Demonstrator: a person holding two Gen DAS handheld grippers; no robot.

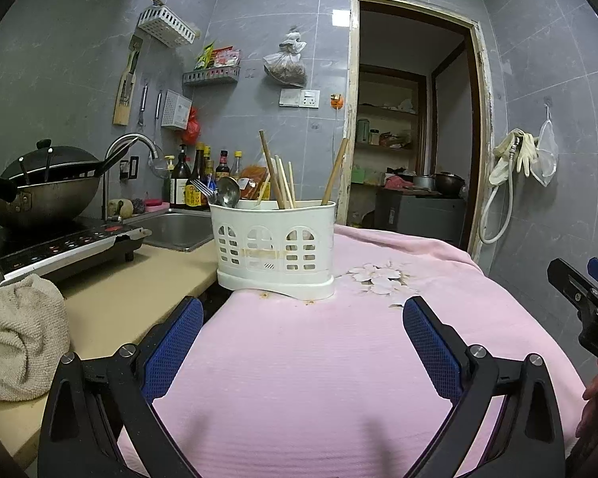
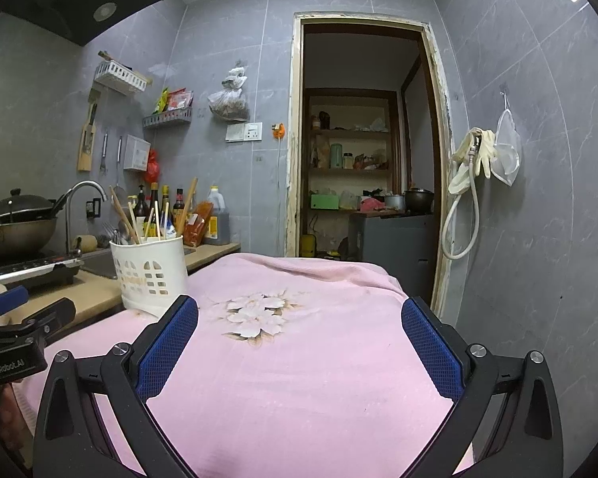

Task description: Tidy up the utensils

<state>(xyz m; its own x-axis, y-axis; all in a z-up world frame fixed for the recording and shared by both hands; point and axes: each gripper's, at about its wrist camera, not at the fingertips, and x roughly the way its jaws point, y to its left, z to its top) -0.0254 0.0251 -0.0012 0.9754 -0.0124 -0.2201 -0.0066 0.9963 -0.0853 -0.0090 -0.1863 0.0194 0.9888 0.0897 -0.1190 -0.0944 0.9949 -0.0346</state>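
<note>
A white slotted utensil holder (image 1: 275,245) stands on the far left edge of a pink cloth-covered table (image 1: 299,378). It holds several wooden chopsticks (image 1: 283,183), a metal spoon (image 1: 228,191) and a fork (image 1: 201,188). My left gripper (image 1: 303,314) is open and empty, hovering above the cloth a short way before the holder. My right gripper (image 2: 299,314) is open and empty over the cloth, with the holder (image 2: 149,275) to its left. Each gripper shows at the edge of the other's view.
A beige counter (image 1: 139,290) adjoins the table on the left, with an induction hob and wok (image 1: 44,187), a sink (image 1: 177,229), sauce bottles (image 1: 195,175) and a crumpled towel (image 1: 20,338). An open doorway (image 1: 410,119) lies beyond. A flower print (image 2: 255,314) marks the cloth.
</note>
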